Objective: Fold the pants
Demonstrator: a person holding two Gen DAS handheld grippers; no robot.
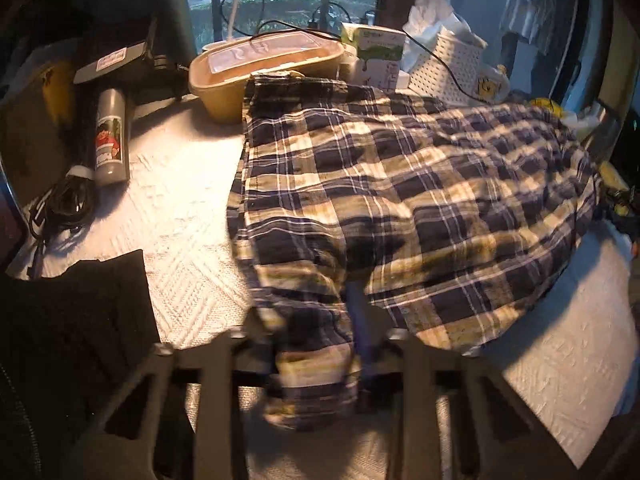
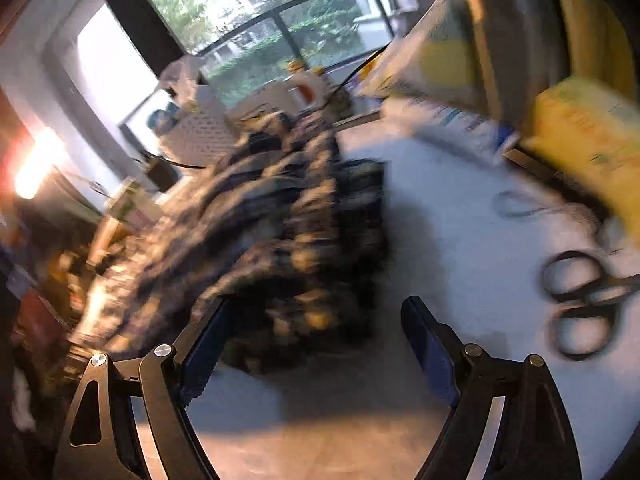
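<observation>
Now left gripper [image 1: 316, 344] pinches pants [image 1: 400, 184] hem; right gripper [image 2: 316, 320] spread wide, holding nothing.

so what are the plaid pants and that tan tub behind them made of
Plaid pants: thin woven fabric, probably cotton, matte; it creases and drapes softly.
Tan tub: looks like moulded fibre or plastic, dull finish, with a clear glossy plastic lid catching reflections.
</observation>
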